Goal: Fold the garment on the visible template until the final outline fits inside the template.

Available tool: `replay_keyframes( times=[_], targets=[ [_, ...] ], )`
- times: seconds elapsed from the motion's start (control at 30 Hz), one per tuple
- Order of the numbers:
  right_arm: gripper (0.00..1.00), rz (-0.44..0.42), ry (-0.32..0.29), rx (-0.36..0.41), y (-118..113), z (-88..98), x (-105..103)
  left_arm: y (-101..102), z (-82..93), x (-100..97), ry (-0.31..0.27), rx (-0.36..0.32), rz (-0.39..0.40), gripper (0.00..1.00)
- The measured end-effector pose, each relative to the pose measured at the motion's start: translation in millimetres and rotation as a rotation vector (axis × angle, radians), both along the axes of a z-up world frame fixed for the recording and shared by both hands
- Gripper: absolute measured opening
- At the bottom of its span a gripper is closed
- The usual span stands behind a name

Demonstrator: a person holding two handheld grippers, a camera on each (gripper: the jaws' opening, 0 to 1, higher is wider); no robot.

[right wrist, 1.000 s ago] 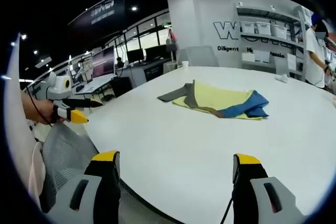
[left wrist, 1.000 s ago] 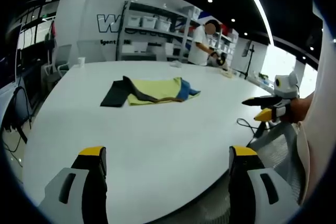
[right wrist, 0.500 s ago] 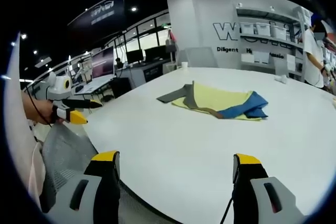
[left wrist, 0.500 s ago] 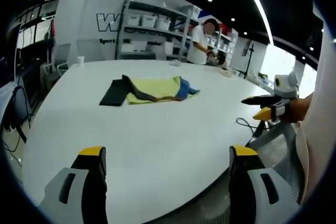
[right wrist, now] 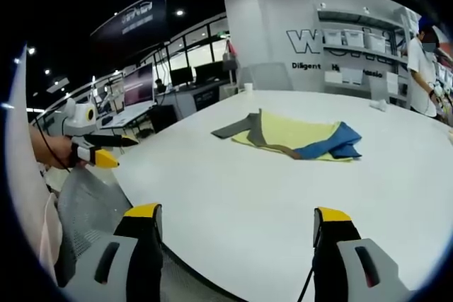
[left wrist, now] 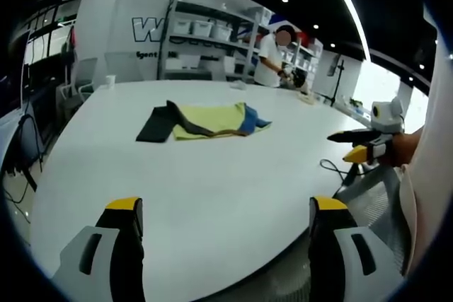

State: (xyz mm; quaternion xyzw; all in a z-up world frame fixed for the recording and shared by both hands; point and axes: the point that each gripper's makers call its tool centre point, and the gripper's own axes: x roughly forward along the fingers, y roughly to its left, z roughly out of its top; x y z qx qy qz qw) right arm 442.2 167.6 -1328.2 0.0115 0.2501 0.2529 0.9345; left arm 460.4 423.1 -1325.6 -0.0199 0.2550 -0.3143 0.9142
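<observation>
Yellow template under dark-and-blue garment on white table, 12 o'clock, well beyond left gripper and right gripper; both jaws released, empty.

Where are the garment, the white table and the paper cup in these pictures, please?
Garment (left wrist: 209, 119): left gripper view, on its yellow middle panel.
White table (left wrist: 212, 189): left gripper view, on bare top before the jaws.
Paper cup (left wrist: 109, 81): left gripper view, on its side wall.
</observation>
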Motion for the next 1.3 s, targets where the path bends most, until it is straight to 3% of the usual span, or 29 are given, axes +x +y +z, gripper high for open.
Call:
replay_keyframes(
  times=[1.3],
  targets=[
    [0.83,-0.011,-0.005,-0.006,-3.8,-0.8,0.0,-1.0,-2.2,-2.0,0.006,0.006,-0.008,0.91]
  ],
)
